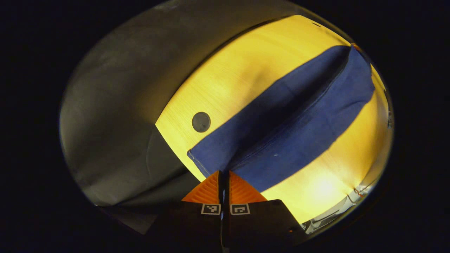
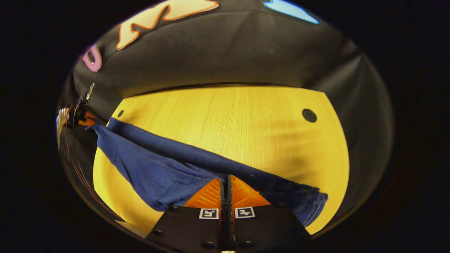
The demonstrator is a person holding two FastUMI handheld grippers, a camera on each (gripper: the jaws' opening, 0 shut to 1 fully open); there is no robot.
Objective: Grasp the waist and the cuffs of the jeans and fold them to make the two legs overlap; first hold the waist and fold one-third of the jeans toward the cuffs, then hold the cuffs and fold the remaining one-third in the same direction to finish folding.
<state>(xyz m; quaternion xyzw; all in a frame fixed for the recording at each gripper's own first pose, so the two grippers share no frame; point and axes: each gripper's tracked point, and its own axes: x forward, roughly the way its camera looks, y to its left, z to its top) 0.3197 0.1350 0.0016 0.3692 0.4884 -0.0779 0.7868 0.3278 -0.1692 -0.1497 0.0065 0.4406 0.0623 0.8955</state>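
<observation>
The blue jeans (image 1: 288,133) are stretched lengthwise above the yellow wooden table (image 1: 225,77), doubled along a long crease. My left gripper (image 1: 224,173) is shut on the near end, beside a stitched hem edge. In the right gripper view the jeans (image 2: 151,172) run off to the left, where the left gripper (image 2: 82,119) pinches the far end. My right gripper (image 2: 225,177) is shut on the near end, where the cloth bunches in layers at the right. A small part of the right gripper (image 1: 355,46) shows at the far tip of the jeans in the left gripper view.
The table (image 2: 228,116) has round dark holes (image 2: 309,115) near its corners, one (image 1: 201,122) close to my left gripper. Black cloth walls surround the table on the far side and at both ends. Cables hang near the left gripper (image 2: 75,154).
</observation>
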